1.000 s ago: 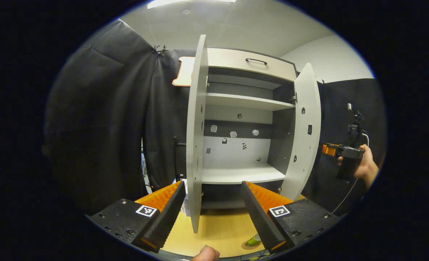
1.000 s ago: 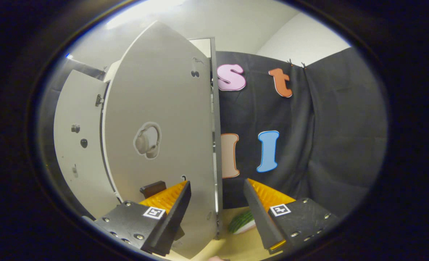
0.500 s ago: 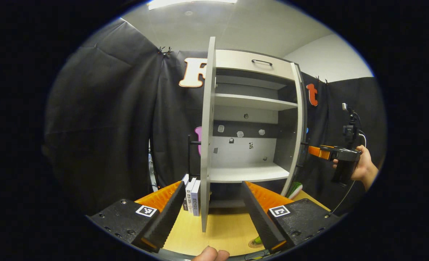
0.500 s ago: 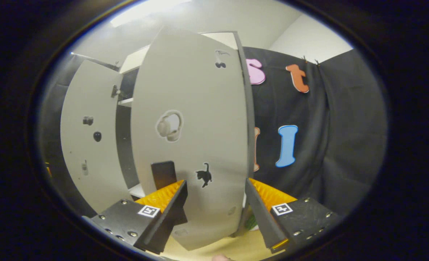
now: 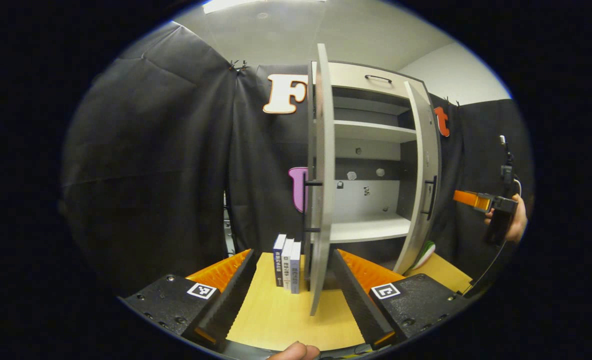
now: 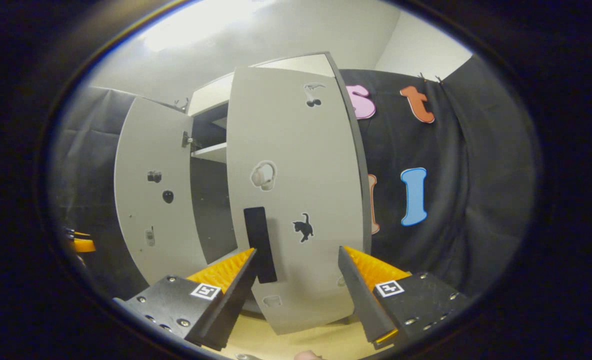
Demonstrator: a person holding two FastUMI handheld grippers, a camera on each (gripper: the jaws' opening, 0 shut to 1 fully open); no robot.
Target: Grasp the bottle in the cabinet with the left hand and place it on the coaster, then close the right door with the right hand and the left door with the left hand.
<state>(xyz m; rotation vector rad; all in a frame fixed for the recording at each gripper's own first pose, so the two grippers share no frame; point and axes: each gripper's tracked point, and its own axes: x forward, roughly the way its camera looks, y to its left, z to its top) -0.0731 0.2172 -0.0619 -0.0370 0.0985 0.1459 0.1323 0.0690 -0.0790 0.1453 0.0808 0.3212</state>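
Claw on my right (image 6: 296, 287) is hanging released, fingers spread, facing the outer face of the right door (image 6: 296, 190), with the door's dark handle (image 6: 260, 245) at about 11 o'clock from its tips. I am judging that door as partly swung in but not latched. My left claw (image 5: 291, 295) is also sitting released, gripping nothing, and the left door (image 5: 321, 175) is standing edge-on at 12 o'clock, wide open. The cabinet (image 5: 371, 150) shelves I am seeing are bare, so I am judging the bottle step finished, though I am finding neither bottle nor coaster to confirm it. Some books (image 5: 287, 262) are standing on the wooden surface (image 5: 276, 320) beside the left door. Remaining: finishing the right door, then the left.
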